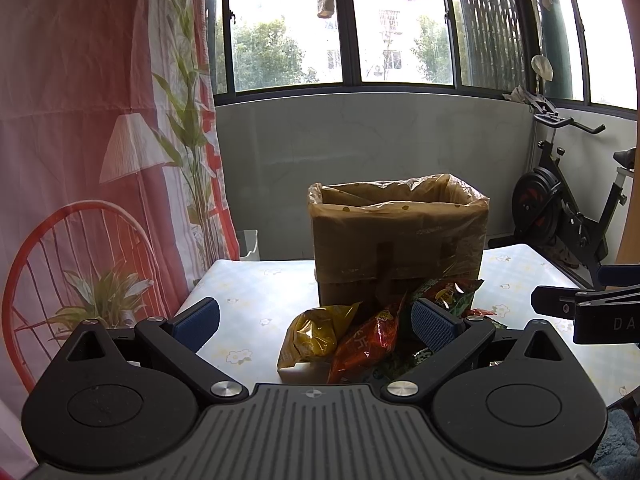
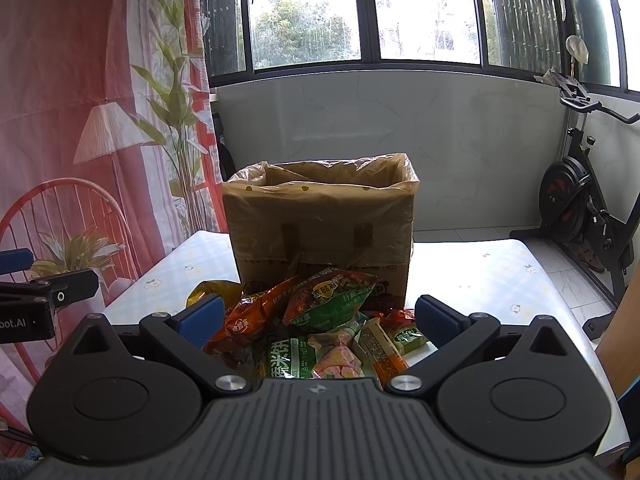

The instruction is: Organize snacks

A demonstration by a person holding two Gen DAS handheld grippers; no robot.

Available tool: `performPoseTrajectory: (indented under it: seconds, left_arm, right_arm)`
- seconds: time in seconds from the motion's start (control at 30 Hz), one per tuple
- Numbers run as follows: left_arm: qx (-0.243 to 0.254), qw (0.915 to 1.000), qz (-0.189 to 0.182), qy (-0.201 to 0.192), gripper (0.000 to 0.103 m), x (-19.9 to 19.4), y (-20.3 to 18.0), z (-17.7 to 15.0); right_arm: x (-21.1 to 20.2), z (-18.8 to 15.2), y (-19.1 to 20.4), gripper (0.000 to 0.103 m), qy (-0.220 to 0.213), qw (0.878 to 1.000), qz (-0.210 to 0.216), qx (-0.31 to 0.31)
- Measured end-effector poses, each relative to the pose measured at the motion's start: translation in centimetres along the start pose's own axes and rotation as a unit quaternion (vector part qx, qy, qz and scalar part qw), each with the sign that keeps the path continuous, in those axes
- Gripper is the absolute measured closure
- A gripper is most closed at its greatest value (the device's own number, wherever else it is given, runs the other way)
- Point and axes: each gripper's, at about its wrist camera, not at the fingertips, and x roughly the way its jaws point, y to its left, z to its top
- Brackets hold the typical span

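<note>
A cardboard box (image 1: 400, 240) lined with a yellowish plastic bag stands on the table; it also shows in the right wrist view (image 2: 324, 224). A pile of snack packs lies in front of it: a yellow pack (image 1: 316, 332), a red pack (image 1: 368, 344), a green pack (image 2: 332, 300), an orange-red pack (image 2: 256, 316), a green rice-cake pack (image 2: 288, 356) and a pink pack (image 2: 336, 356). My left gripper (image 1: 316, 320) is open and empty above the pile's left side. My right gripper (image 2: 320, 316) is open and empty over the pile.
The table (image 2: 480, 280) has a pale flowered cloth. A printed red curtain (image 1: 80, 140) hangs at the left. An exercise bike (image 1: 568, 208) stands at the right by the window wall. The right gripper's body (image 1: 592, 308) shows at the left view's right edge.
</note>
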Motion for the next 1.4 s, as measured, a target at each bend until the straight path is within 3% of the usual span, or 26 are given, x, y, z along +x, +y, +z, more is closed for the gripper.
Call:
performPoseTrajectory:
  seconds: [1.4]
  left_arm:
    - [-0.002, 1.0000, 0.000, 0.003, 0.000, 0.15, 0.04, -0.25]
  right_arm:
    - [0.34, -0.33, -0.08, 0.000, 0.006, 1.000, 0.001, 0.002]
